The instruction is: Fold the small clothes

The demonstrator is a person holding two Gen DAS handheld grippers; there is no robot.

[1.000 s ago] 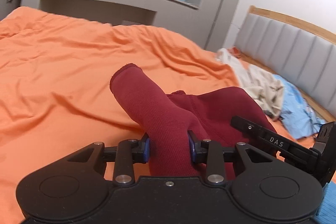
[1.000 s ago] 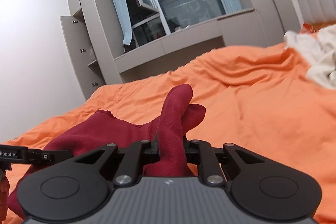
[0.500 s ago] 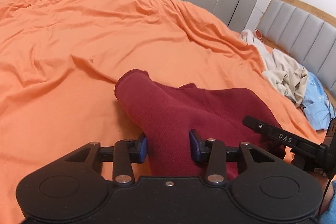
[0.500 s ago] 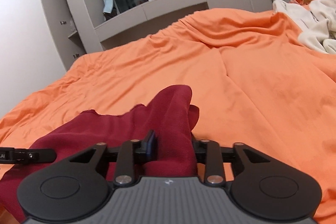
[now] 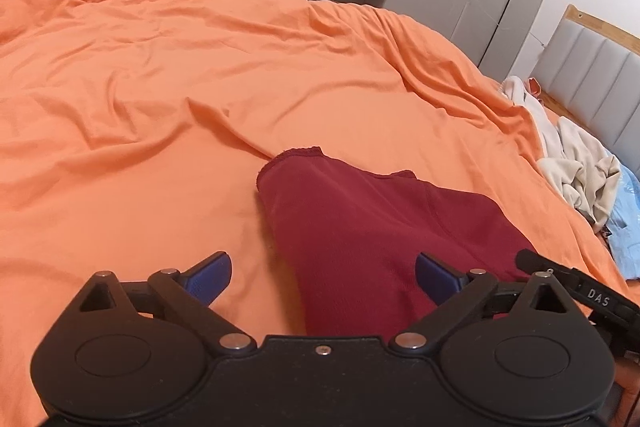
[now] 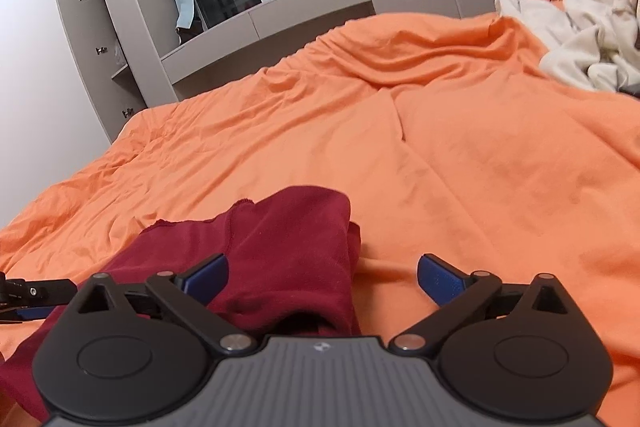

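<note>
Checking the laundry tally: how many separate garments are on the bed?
3, maybe more: a red garment between both open grippers, a cream one by the headboard, a blue one beside it. The pile may hide others.

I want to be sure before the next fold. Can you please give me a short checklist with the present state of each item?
1. Left gripper letting go: ok, jaws opening, pads off the cloth.
2. Right gripper letting go: ok, jaws opening, pads clear.
3. Red garment lying on the orange bedcover: ok.
4. Garment flat and even: not ok, the edge near the right gripper is bunched.
5. Other clothes apart from it: ok.
</note>
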